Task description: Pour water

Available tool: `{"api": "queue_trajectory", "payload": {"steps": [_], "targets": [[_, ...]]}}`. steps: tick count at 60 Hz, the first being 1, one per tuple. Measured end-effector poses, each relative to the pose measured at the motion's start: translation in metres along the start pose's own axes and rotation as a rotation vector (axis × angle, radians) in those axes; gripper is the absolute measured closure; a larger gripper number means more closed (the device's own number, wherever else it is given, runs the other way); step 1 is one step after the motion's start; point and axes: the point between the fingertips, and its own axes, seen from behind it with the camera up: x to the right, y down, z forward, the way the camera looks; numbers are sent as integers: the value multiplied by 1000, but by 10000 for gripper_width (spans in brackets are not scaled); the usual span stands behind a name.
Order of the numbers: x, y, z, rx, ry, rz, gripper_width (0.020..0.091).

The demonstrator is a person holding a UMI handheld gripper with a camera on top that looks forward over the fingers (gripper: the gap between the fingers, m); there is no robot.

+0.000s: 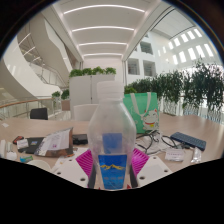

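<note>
Gripping blue-labelled bottle [112,140], gripper [112,166], text illegible.

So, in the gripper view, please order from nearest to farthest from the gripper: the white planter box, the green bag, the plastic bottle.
1. Plastic bottle: between the gripper's fingers, blue label by the pink pads.
2. Green bag: on the table, just behind the bottle.
3. White planter box: far behind, carrying green plants.

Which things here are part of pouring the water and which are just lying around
Job: clear water bottle with blue label, standing between the gripper fingers.
Lying about: papers, green bag, dark tablet, white planters.
</note>
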Motion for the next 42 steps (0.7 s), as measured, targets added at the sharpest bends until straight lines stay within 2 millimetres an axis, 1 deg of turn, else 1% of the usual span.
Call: {"api": "queue_trajectory", "payload": {"steps": [4, 5, 9, 13, 14, 15, 17, 21, 22, 25, 28, 29, 30, 32, 34, 35, 36, 38, 42], "targets": [[1, 15, 9, -16, 0, 17, 618], [2, 20, 7, -24, -3, 19, 619], [-1, 32, 13, -47, -12, 13, 619], [-1, 49, 11, -89, -17, -13, 616], [-1, 47, 11, -77, -16, -17, 617], [-3, 45, 14, -71, -18, -16, 619], [-4, 46, 10, -74, -18, -8, 620], [-3, 48, 8, -86, -20, -3, 619], [-5, 46, 11, -89, -19, -4, 620], [-3, 48, 9, -106, -18, -5, 592], [-1, 54, 5, -155, -12, -1, 553], [1, 58, 3, -180, -6, 0, 529], [3, 61, 0, -205, 1, -1, 491], [3, 63, -9, -236, 8, 0, 381], [5, 59, -20, -236, 22, 6, 256], [5, 54, -26, -226, 25, 11, 250], [8, 50, -29, -219, 31, 14, 264], [5, 46, -45, -212, 32, 23, 281], [-2, 43, -80, -237, 18, 30, 274]]}}
